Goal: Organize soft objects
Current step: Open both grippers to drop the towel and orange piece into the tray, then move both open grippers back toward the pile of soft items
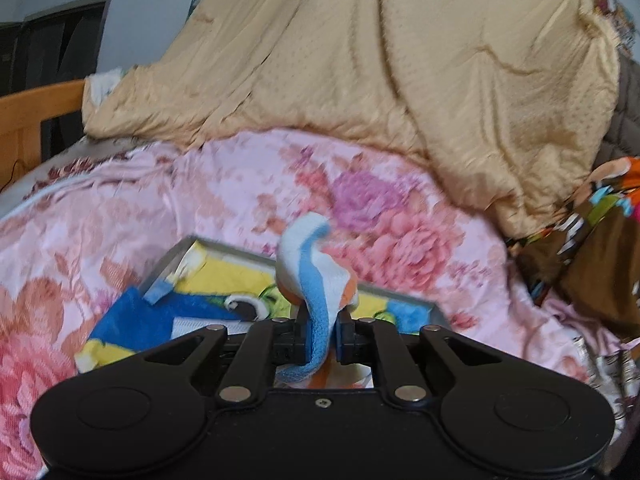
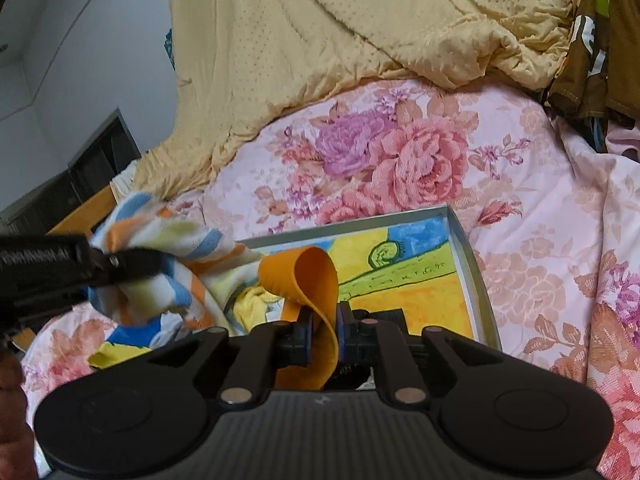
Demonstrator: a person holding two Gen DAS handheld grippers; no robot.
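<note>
Cloth: striped cloth pinched tight in left tool, up just beside the tray.
Orange bit: orange strip clamped in right tool, over the tray.
Tip: lower slowly over the tray, then let go.

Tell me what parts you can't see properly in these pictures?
- Striped cloth, left wrist view: its lower end hides behind the left gripper.
- Orange strip, right wrist view: its tail drops behind the right gripper.
- Tray: near edge covered by both grippers.
- Left wrist view: bedspread blurred.
</note>
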